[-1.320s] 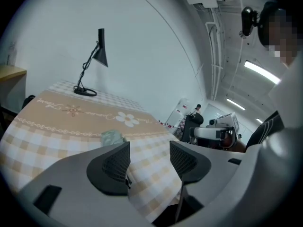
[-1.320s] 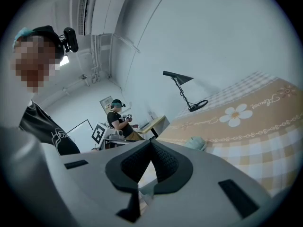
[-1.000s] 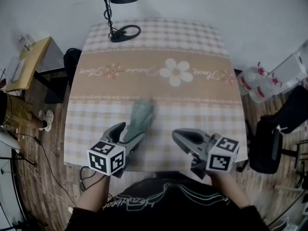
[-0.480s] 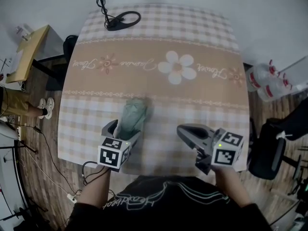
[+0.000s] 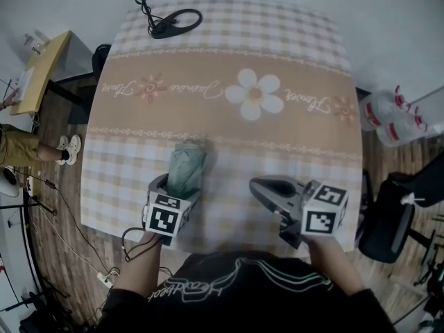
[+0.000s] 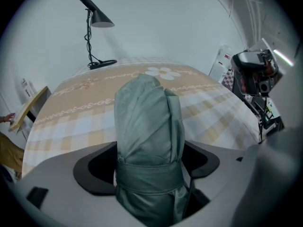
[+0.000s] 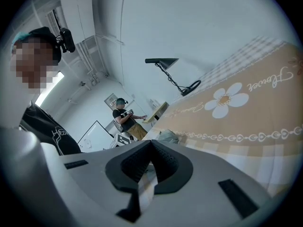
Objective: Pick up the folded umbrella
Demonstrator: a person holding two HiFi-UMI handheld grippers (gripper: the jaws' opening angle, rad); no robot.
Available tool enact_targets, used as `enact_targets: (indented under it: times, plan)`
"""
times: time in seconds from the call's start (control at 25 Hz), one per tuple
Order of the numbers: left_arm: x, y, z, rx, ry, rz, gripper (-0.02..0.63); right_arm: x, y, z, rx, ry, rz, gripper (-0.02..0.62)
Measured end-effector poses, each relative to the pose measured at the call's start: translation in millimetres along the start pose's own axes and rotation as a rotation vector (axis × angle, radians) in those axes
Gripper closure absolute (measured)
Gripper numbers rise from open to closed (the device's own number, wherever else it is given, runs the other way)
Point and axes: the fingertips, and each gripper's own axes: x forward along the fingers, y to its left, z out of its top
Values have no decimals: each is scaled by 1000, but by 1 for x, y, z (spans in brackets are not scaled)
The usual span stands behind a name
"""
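The left gripper point(image 5: 176, 188) tilts down, jaws spread wide astride the strapped end of the folded grey-green umbrella point(image 5: 187, 164), which lies on the checked, flower-printed tablecloth point(image 5: 277, 61) near its front edge; the right gripper point(image 5: 266, 188) hovers nearby, jaws together, empty

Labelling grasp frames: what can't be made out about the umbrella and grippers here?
- Umbrella near end: head view, under the left gripper; left gripper view, cut off by the bottom edge.
- Umbrella, right gripper view: mostly behind the right gripper's body.
- Its underside: against the tablecloth, all views.
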Motion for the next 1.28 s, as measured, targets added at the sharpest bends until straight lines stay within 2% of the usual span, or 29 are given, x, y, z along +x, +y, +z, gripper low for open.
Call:
enact_targets:
  times: [0.32, 0.52, 0.88, 1.28]
  plan:
    - [1, 1, -1, -9, 15, -13, 206, -7, -8, -9, 31, 12, 3, 583]
    - [0, 4, 1, -24, -10, 6, 213, -5, -14, -19, 47, 31, 14, 583]
    - [-3, -4, 4, 2, -21, 17, 320, 2, -26, -37, 87, 80, 22, 583]
    - [-4, -9, 5, 28, -42, 23, 341, 29, -14, -58, 104, 135, 59, 584]
